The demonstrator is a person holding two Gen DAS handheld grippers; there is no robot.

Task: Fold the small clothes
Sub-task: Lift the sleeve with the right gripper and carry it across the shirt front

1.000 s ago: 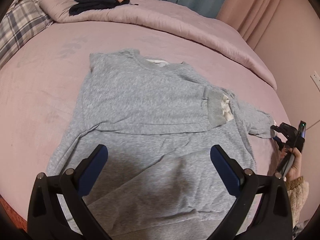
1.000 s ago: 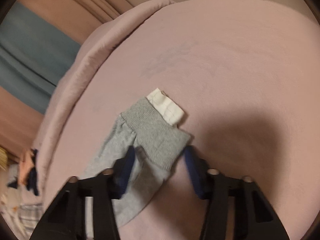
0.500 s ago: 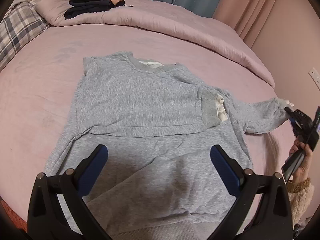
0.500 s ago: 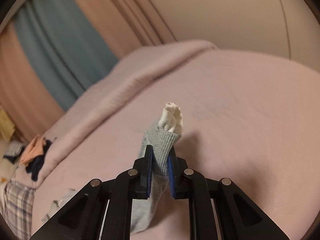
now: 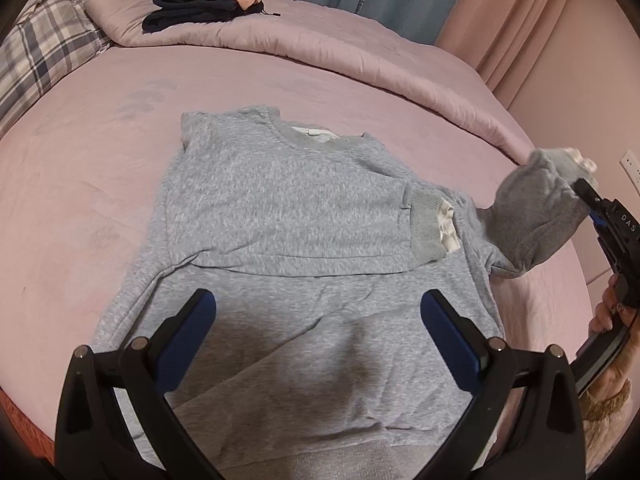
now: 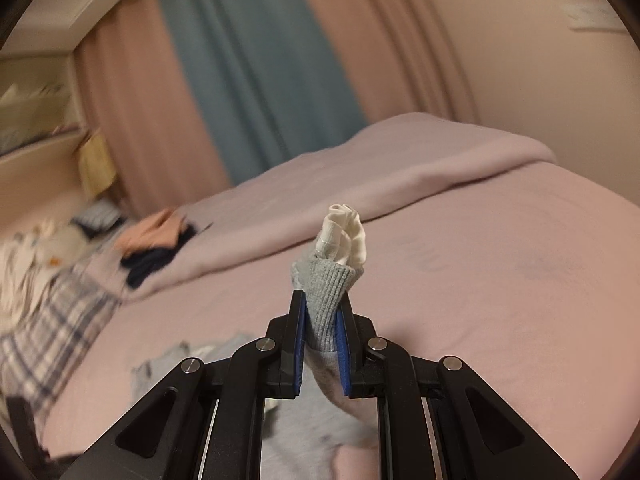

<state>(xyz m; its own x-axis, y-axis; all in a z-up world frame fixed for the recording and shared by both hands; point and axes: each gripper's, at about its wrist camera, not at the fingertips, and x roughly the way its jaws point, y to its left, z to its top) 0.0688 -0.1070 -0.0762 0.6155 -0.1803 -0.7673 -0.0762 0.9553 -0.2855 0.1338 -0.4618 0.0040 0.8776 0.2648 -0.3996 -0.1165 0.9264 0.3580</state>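
On the pink bed (image 5: 280, 80), our grey sweatshirt (image 5: 280, 208) lies flat, one sleeve already folded across its chest. The other sleeve (image 5: 536, 212) hangs lifted off the sheet at the right. Our right gripper (image 6: 322, 340) is clamped on its ribbed cuff (image 6: 326, 292); our left gripper (image 5: 320, 340) hovers above the hem, jaws wide apart.

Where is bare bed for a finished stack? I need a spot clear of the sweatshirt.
Bare sheet lies left of the grey sweatshirt toward the plaid pillow, and between its collar and the rolled duvet. The duvet's left end holds folded clothes.
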